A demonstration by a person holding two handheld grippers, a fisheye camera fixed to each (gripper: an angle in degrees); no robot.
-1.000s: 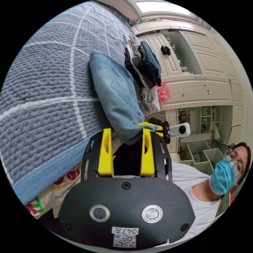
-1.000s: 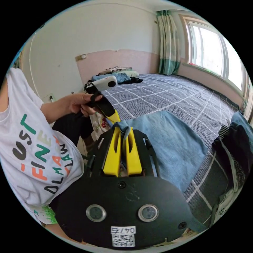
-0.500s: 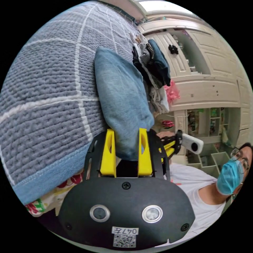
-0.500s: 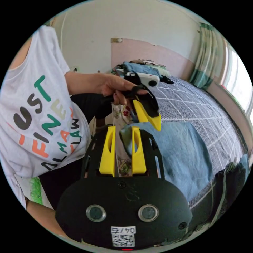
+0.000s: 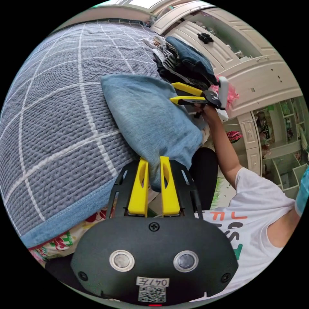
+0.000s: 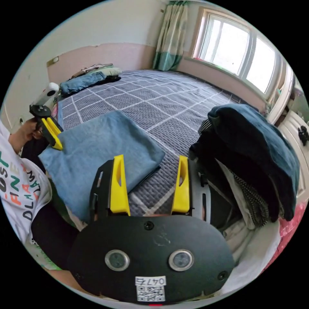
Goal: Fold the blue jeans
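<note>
Left gripper view is showing the left gripper (image 5: pixel 154 161) pinching a corner of the folded blue jeans (image 5: pixel 148 116) between its two yellow jaws. The jeans are lying on a gray checked bedspread (image 5: pixel 61 106), with that corner hanging past the bed's edge. The right gripper (image 5: pixel 177 93) is sitting at the far side of the jeans, just beside a pile of dark clothes (image 5: pixel 183 64). Its jaws are standing a little apart with nothing between them. A hand (image 5: pixel 206 111) is holding it, and a white shirt (image 5: pixel 257 209) is showing lower down. White cabinets (image 5: pixel 257 74) are standing behind.

Right gripper view is showing the right gripper (image 6: pixel 149 169) with its jaws wide apart, gripping nothing. It is hanging over the bedspread (image 6: pixel 161 96), between the blue jeans (image 6: pixel 96 148) and the pile of dark clothes (image 6: pixel 257 154). The left gripper (image 6: pixel 57 145) is squeezing the far corner of the jeans. More folded clothes (image 6: pixel 87 79) are lying at the far end of the bed, and a window (image 6: pixel 238 54) is glowing bright.
</note>
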